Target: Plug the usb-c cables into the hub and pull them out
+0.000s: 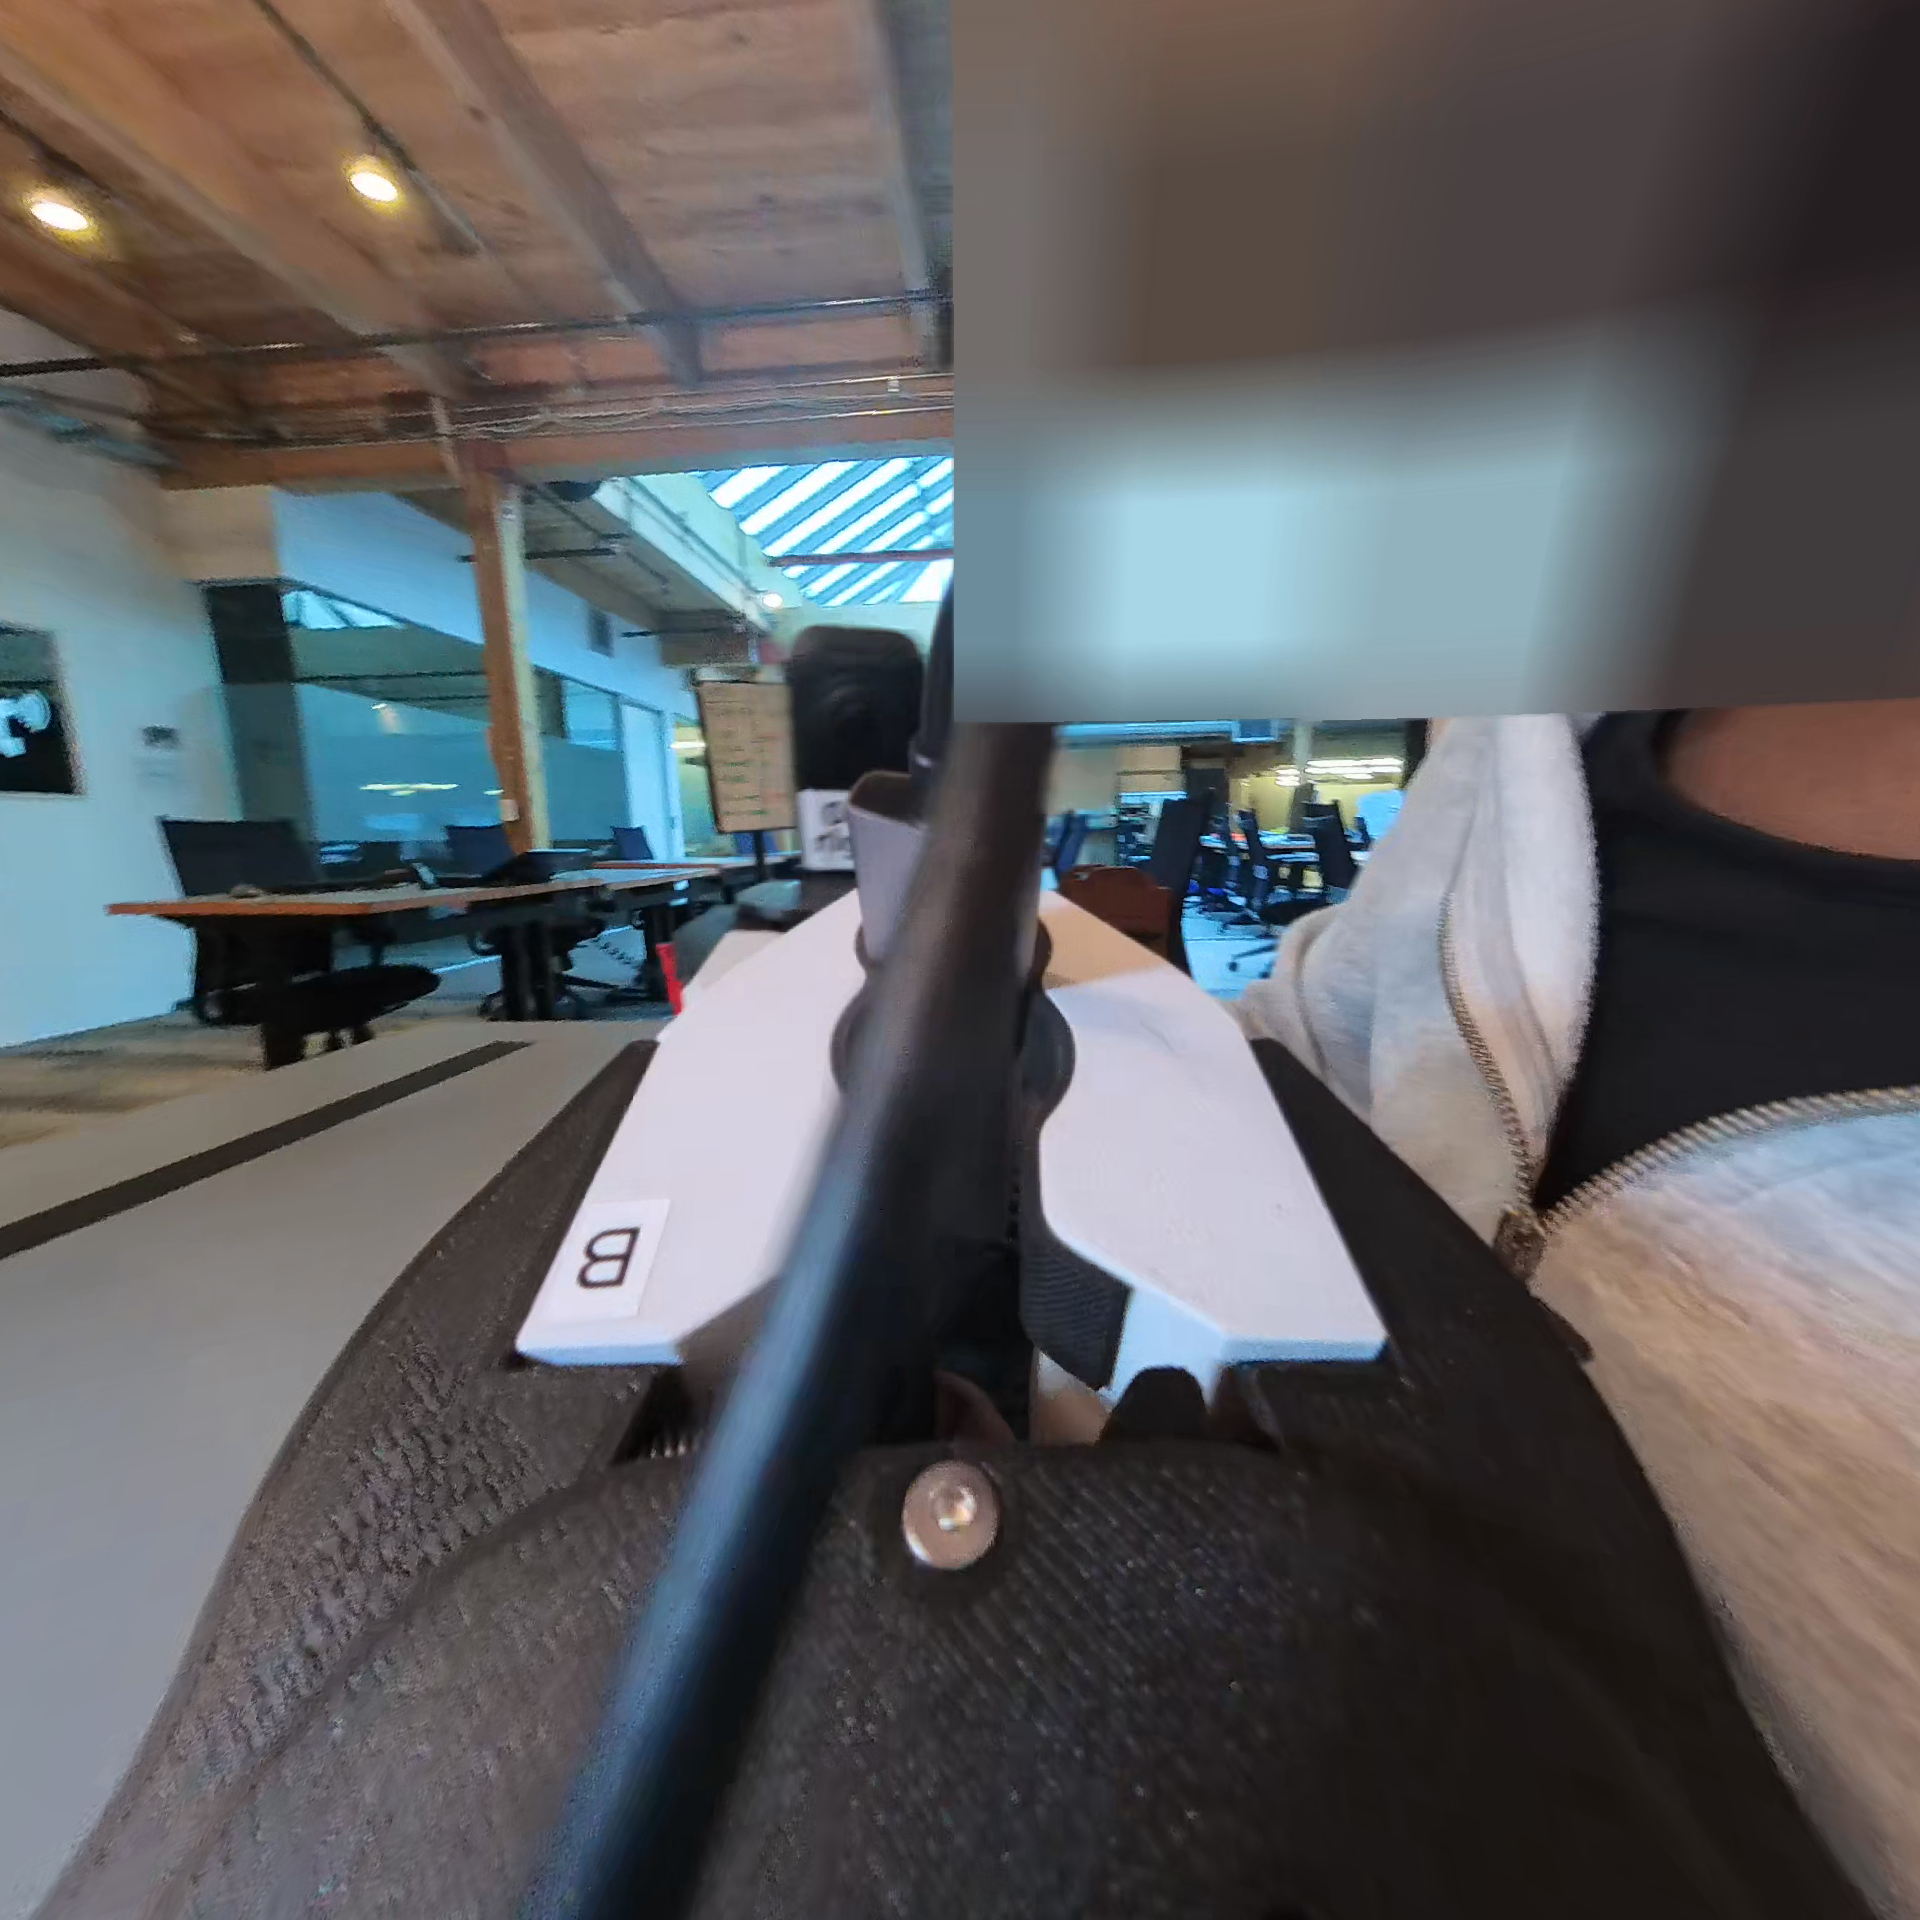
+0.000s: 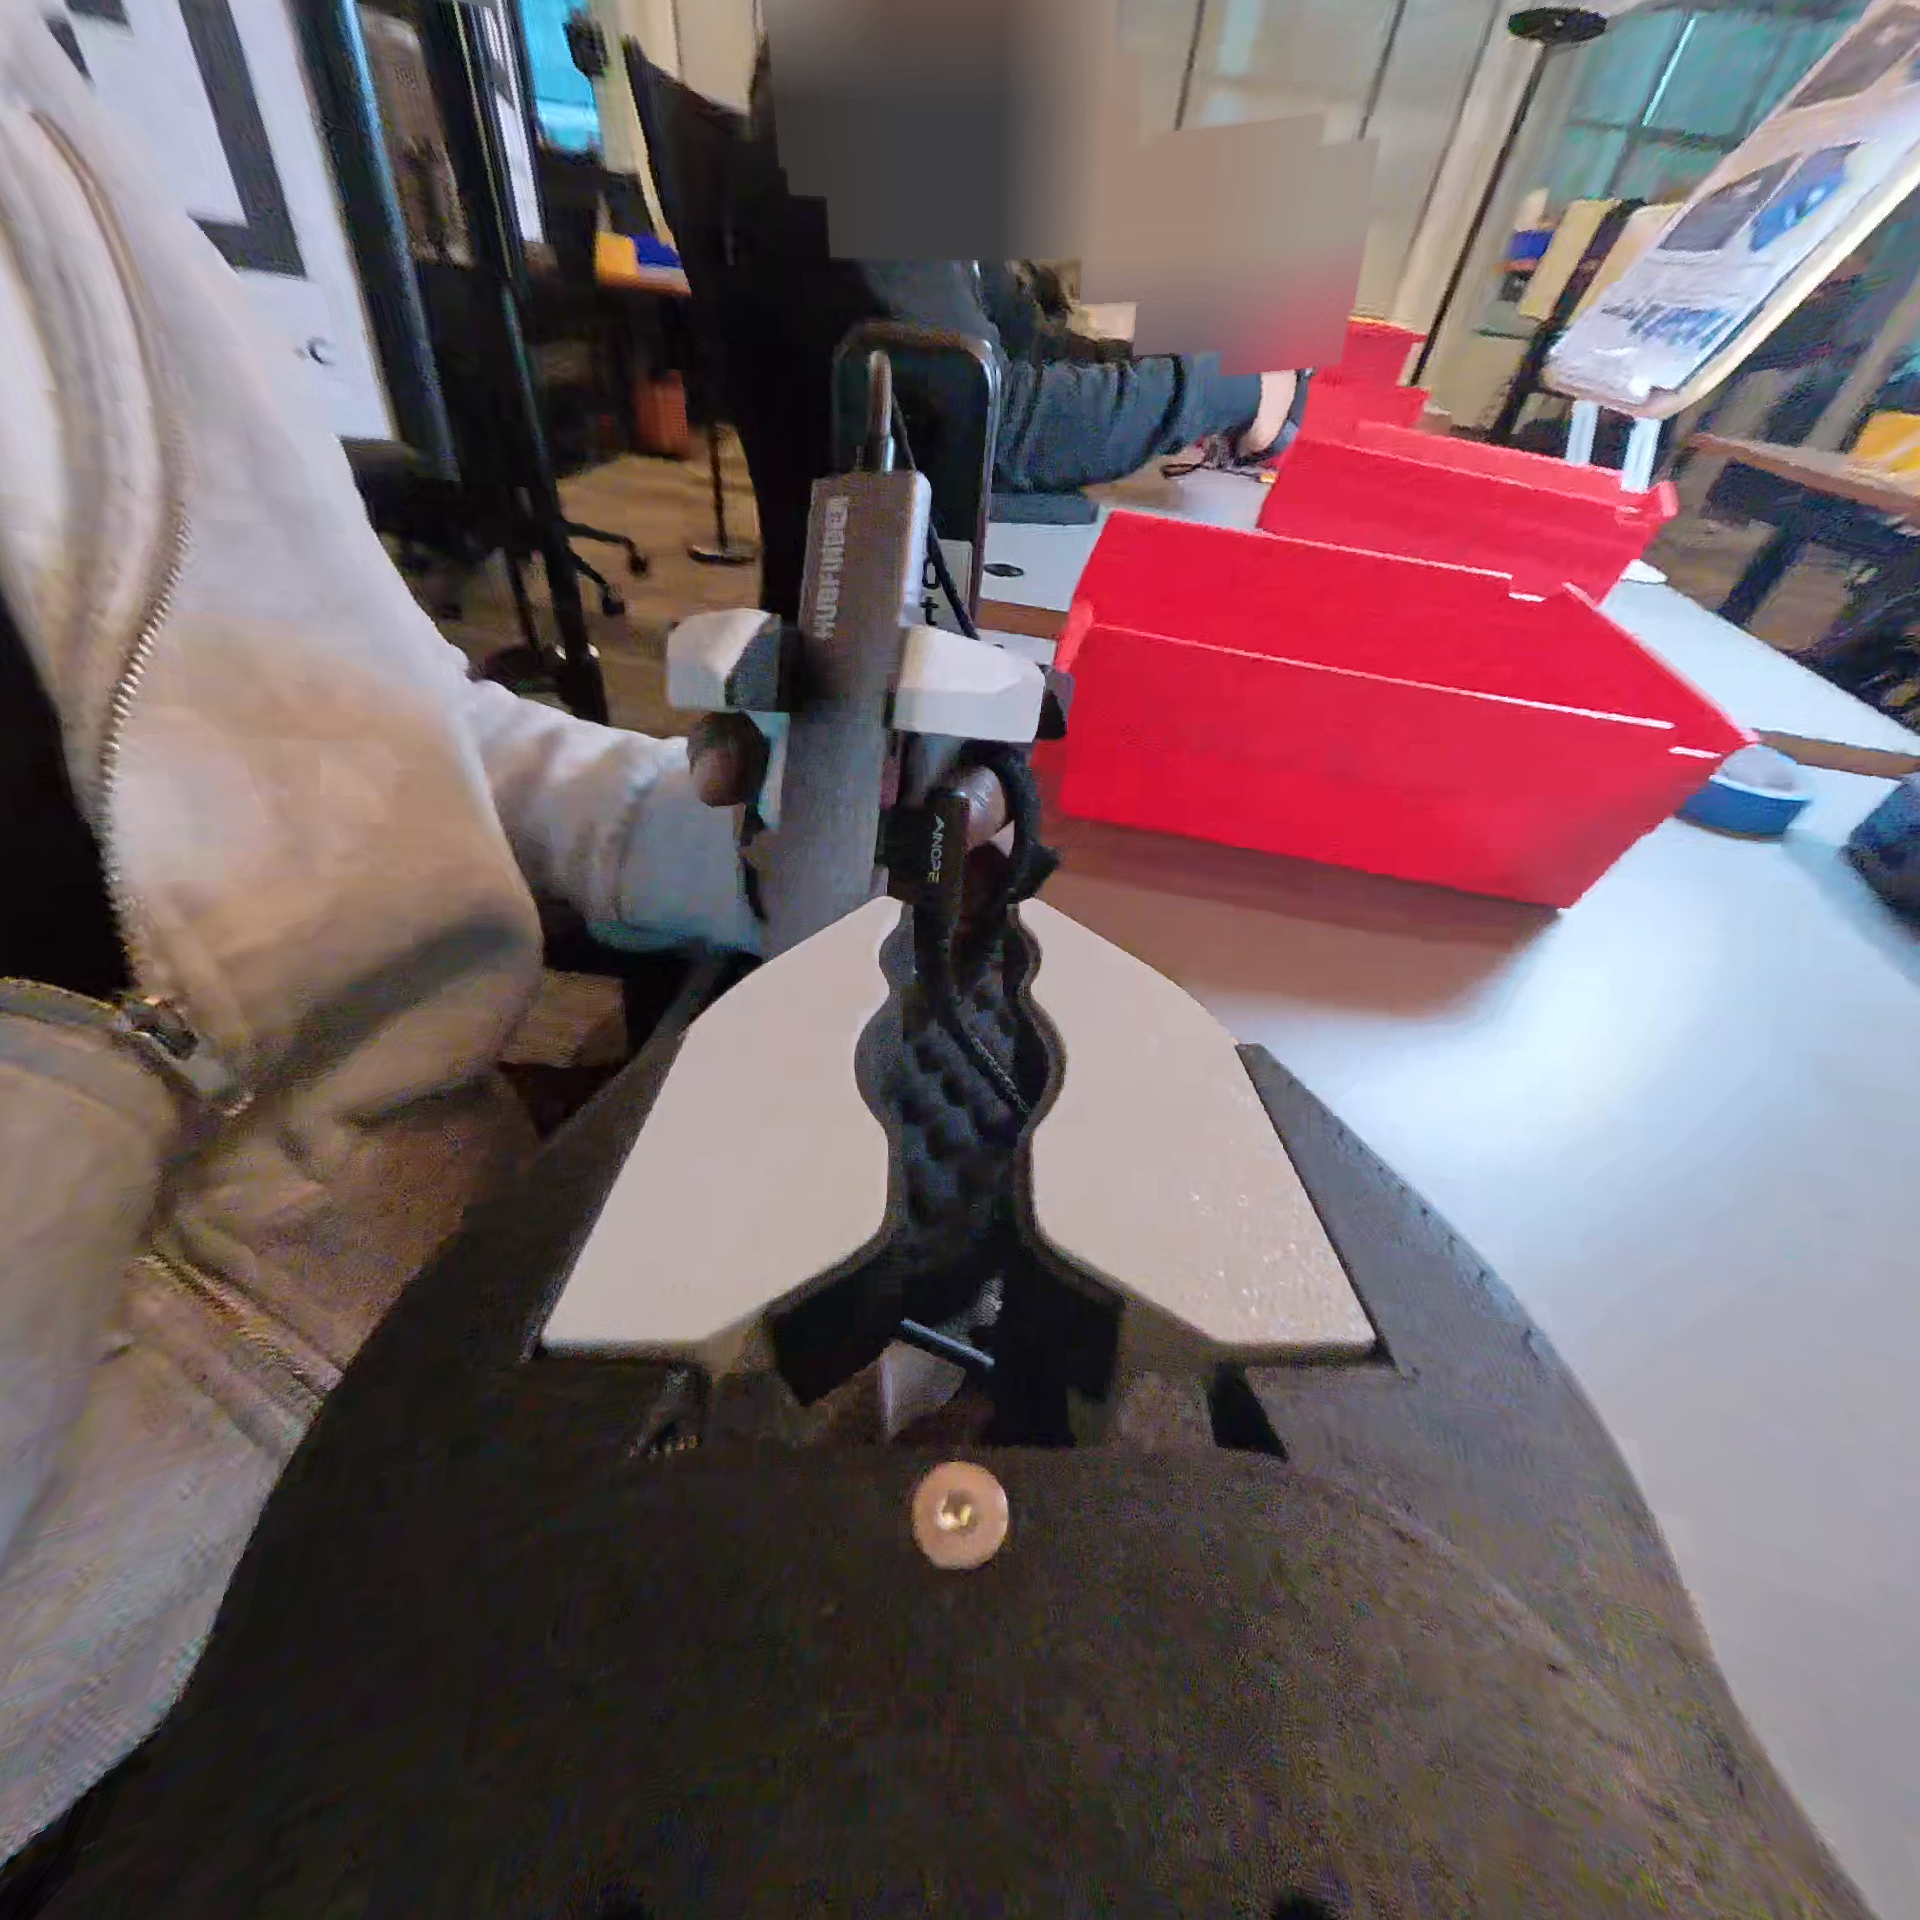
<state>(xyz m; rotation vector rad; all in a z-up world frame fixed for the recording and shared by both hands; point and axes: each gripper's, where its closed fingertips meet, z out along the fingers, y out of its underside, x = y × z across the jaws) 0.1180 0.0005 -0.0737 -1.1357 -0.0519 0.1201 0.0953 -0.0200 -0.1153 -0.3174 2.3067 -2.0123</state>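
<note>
Right gripper [image 2: 961, 940] is clenched on a black braided usb-c cable [image 2: 971, 1023], its plug [image 2: 928, 842] pointing up just beside the slim grey metal hub [image 2: 847, 665]. That hub stands upright, clamped crosswise by the left gripper [image 2: 854, 681].

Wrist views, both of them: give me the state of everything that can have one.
Left gripper: shut on the slim grey metal hub.
Slim grey metal hub: held upright.
Right gripper: shut on the black braided cable.
Black braided cable: plug beside the hub, seated or not unclear.
Red plastic bins: open-topped, contents hidden.
Ceiling lamps: lit.
</note>
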